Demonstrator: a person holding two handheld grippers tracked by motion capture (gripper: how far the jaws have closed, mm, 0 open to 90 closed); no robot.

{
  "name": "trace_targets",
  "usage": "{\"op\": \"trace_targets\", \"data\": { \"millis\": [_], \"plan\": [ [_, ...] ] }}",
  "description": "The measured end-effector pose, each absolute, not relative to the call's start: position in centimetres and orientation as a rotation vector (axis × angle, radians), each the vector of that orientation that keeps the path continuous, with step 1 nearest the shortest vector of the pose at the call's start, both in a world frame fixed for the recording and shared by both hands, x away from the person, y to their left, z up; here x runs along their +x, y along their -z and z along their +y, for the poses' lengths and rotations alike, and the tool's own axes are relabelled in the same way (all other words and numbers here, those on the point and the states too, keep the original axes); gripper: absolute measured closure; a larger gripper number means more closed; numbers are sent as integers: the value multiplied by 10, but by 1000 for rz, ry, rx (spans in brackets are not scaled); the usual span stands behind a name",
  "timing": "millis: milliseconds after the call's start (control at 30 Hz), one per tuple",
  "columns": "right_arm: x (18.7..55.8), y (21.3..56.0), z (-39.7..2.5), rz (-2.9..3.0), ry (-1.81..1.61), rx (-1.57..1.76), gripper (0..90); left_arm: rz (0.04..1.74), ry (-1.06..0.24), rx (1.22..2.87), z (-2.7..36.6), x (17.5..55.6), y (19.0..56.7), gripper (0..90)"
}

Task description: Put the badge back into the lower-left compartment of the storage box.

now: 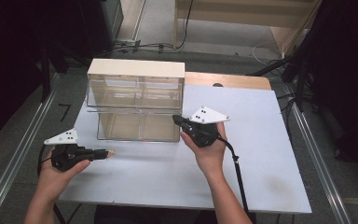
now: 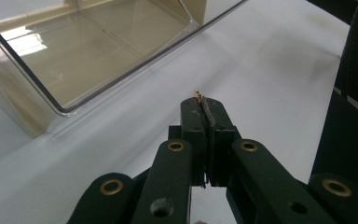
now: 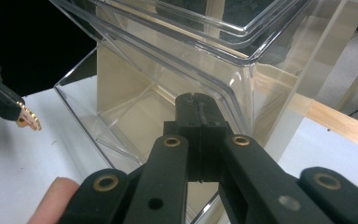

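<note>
Grey floor (image 1: 214,60) is running all around the white table (image 1: 261,154), and a strip of bare wood (image 1: 233,80) is peeking out along the table's far edge. Metal rails (image 1: 16,154) are lying on the floor on both sides. Black curtains (image 1: 23,42) are hanging left and right, keeping those sides really dark. Pale wooden furniture (image 1: 242,14) is standing at the back, with cables (image 1: 140,45) sprawling over the floor near it. Soft light is glaring off the tabletop.
</note>
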State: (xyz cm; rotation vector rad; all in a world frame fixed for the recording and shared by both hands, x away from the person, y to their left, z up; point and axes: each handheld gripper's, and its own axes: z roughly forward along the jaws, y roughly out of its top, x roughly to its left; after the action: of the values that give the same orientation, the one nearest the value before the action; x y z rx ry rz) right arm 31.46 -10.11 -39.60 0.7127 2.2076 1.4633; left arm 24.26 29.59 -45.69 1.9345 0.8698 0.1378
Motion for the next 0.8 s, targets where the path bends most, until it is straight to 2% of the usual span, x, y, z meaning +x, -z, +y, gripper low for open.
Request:
{"op": "trace_targets", "data": {
  "millis": [800],
  "plan": [
    [315, 397, -101, 2205, -1469, 709, 878, 887, -270, 1815, 297, 244, 443, 894]
  ]
}}
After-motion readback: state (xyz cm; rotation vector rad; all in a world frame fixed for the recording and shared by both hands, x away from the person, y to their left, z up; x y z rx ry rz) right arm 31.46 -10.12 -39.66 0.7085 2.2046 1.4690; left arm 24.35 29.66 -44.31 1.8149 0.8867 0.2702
